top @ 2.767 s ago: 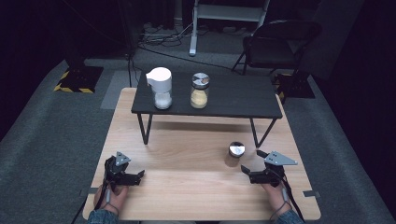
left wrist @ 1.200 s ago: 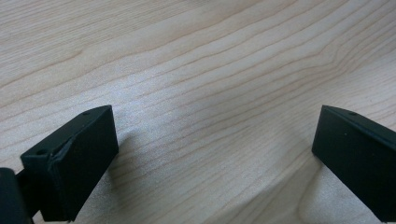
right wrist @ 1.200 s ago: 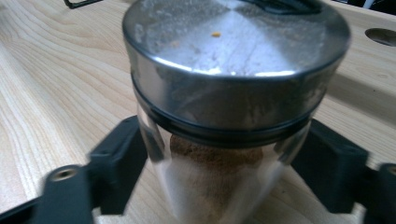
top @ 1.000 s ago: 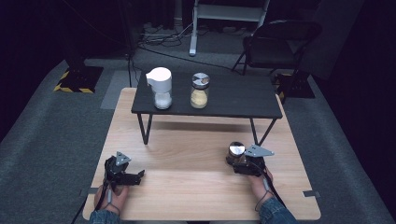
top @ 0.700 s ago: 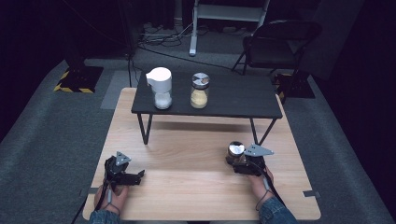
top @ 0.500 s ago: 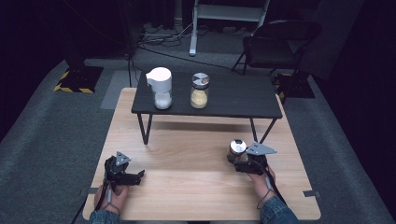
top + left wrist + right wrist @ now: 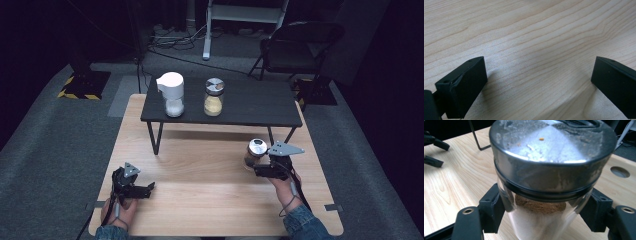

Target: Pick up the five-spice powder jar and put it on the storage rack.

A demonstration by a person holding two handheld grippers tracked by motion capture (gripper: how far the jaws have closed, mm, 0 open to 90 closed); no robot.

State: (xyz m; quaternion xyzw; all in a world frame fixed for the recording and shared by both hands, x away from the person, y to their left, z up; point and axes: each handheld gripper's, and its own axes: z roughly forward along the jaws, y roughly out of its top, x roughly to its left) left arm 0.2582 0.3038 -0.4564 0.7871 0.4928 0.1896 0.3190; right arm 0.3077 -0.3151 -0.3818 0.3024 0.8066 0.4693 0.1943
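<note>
- Glass walls of the spice jar (image 7: 541,220) are clamped just under its steel lid (image 7: 549,152) by the right hand-held gripper (image 7: 263,167), above the wooden surface (image 7: 200,165); smooth glass could slip.
- Tilting could spill powder.
- Left hand-held gripper (image 7: 134,187) rests open, empty.
- Low black table (image 7: 250,107) ahead: its edge could catch the jar.

We see a light wood table (image 7: 200,200) with wavy brown grain lines. On it stands a small black shelf (image 7: 250,102). A white jug (image 7: 171,92) has white powder inside. A clear jar (image 7: 213,97) holds yellow powder under a silver lid. The glass shaker (image 7: 541,202) has a shiny silver cap and brown powder. Both grippers (image 7: 132,187) (image 7: 260,167) are black. The floor (image 7: 45,140) is grey, with a yellow and black striped mat (image 7: 82,85).
</note>
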